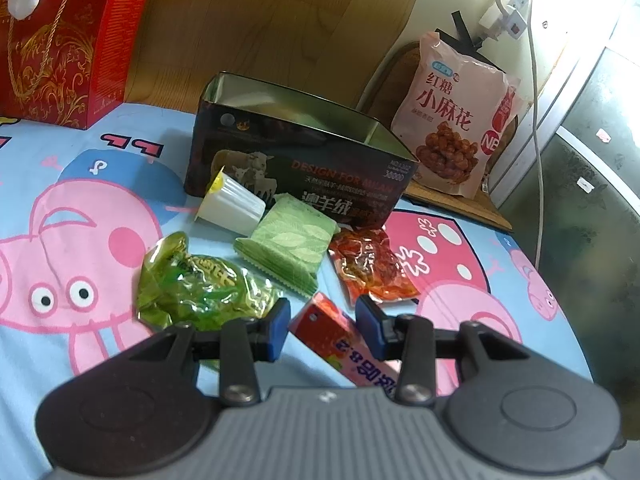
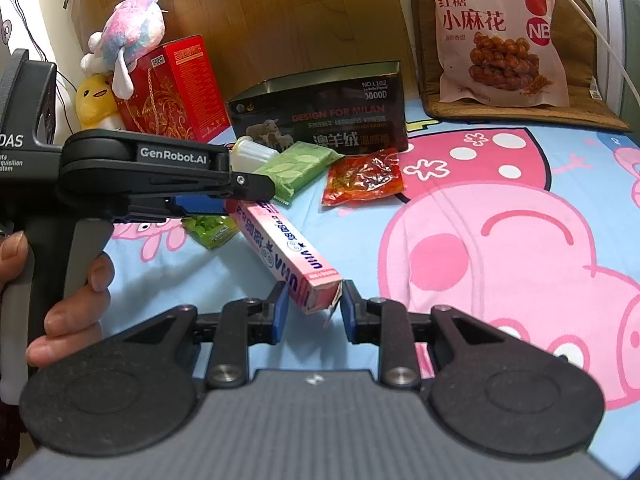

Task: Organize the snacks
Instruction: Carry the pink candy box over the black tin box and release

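Left wrist view shows the tin (image 1: 296, 136) empty, five snacks loose beside it. Both grippers' jaws stand open around the pink box (image 2: 292, 248), not gripping.

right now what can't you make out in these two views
- Inside of the dark tin: both views show only its upper walls; the bottom is hidden by its own front wall.
- Pink candy box: in the left wrist view the left gripper cuts off its near end.
- Green crinkly packet: in the right wrist view the left gripper's body covers most of it.
- Packet print: too small to read.
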Demonstrator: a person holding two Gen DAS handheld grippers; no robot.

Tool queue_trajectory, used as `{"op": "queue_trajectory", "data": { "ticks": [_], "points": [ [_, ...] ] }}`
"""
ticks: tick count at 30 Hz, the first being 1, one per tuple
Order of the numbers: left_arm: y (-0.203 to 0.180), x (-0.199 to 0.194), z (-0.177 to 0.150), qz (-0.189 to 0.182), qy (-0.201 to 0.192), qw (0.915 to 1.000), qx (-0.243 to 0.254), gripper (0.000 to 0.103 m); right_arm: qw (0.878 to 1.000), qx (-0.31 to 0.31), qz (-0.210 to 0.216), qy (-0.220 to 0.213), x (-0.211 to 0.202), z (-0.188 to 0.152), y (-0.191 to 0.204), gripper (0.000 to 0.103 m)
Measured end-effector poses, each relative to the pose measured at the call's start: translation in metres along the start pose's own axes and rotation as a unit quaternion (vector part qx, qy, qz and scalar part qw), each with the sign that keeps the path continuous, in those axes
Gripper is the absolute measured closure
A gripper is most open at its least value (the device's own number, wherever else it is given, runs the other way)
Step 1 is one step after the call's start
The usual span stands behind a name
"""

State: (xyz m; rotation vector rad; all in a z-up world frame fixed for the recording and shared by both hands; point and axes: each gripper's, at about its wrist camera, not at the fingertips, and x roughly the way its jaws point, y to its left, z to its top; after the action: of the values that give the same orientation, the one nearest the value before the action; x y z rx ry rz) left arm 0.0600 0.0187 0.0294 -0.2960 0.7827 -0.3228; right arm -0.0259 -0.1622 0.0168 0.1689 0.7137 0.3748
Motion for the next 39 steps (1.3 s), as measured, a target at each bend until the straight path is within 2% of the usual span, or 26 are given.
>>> {"op": "queue_trajectory", "data": {
  "ticks": [9, 17, 23, 28, 32, 35, 37, 38, 39],
  "points": [
    [0.002, 0.005, 0.010, -0.001, -0.004, 1.0000, -0.001, 0.066, 1.000, -0.010, -0.004, 0.002, 0.009, 0.009, 0.000, 0.072],
    [0.000, 0.011, 0.036, -0.009, -0.020, 0.9997, 0.006, 0.066, 1.000, -0.021, -0.013, -0.005, 0.020, 0.028, 0.001, 0.072],
    [-0.004, 0.014, 0.075, -0.013, -0.048, 0.9986, 0.016, 0.066, 0.998, -0.045, -0.024, -0.024, 0.028, 0.064, 0.000, 0.072],
    [-0.009, 0.020, 0.123, -0.014, -0.094, 0.9951, 0.029, 0.065, 0.996, -0.067, -0.029, -0.054, 0.038, 0.109, -0.008, 0.072],
    [-0.010, 0.036, 0.155, 0.001, -0.115, 0.9929, 0.029, 0.064, 0.994, -0.078, -0.039, -0.069, 0.062, 0.142, -0.013, 0.072],
    [-0.005, 0.052, 0.170, 0.013, -0.116, 0.9930, 0.019, 0.064, 0.991, -0.095, -0.048, -0.075, 0.089, 0.157, -0.015, 0.071],
    [0.002, 0.062, 0.175, 0.029, -0.115, 0.9929, 0.014, 0.065, 0.989, -0.115, -0.056, -0.077, 0.104, 0.161, -0.013, 0.068],
    [0.004, 0.068, 0.176, 0.038, -0.112, 0.9929, 0.013, 0.062, 0.987, -0.128, -0.060, -0.080, 0.112, 0.162, -0.011, 0.059],
    [0.008, 0.074, 0.177, 0.047, -0.106, 0.9932, 0.012, 0.062, 0.984, -0.142, -0.064, -0.084, 0.120, 0.163, -0.011, 0.053]
  ]
}}
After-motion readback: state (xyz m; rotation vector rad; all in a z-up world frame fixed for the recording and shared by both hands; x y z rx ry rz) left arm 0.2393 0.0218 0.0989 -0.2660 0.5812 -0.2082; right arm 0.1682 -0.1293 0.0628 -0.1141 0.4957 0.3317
